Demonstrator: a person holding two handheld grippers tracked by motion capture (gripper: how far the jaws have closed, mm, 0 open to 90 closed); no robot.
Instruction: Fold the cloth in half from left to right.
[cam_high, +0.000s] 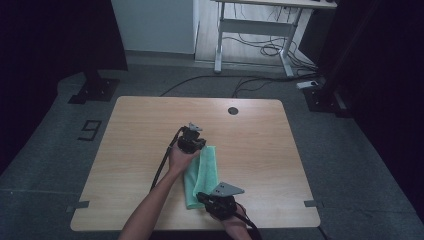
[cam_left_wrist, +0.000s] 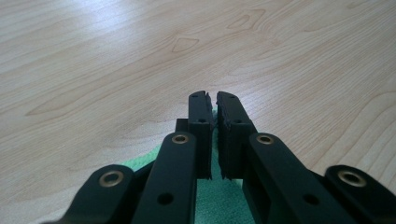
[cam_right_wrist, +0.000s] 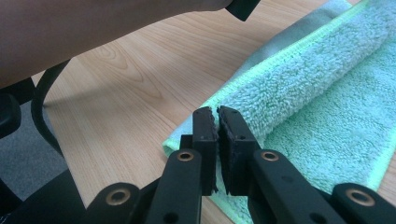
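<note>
High view: the green towel (cam_high: 202, 176), folded into a long strip, lies mid-table with its long axis running near-to-far and leaning slightly right at the far end. The left gripper (cam_high: 191, 140) sits at the towel's far end, the right gripper (cam_high: 218, 204) at the near end, so each hand already owns one short edge; neither is nearer overall, they bracket the strip. The table (cam_high: 125, 150) has bare wood left, right and beyond the towel, so there is plenty of room to swing or fold either way; the near table edge is just behind the right gripper, so that side is tight. Left gripper view: fingers (cam_left_wrist: 201, 116) nearly together with only a slit between them, and green cloth shows in that slit and under the links, so I read them as pinched on the towel's far edge; ahead is open wood. Right gripper view: fingers (cam_right_wrist: 205, 135) likewise nearly closed over the near corner, where a sliver of towel (cam_right_wrist: 327, 112) edge sits at the tips, looks pinched, though how much cloth is caught I cannot tell. From here the rolled fold runs away up and to the right, the towel's long axis pointing off from the fingertips; the other forearm crosses the top left. Judgement: the next move turns on carrying one end along that axis.
</note>
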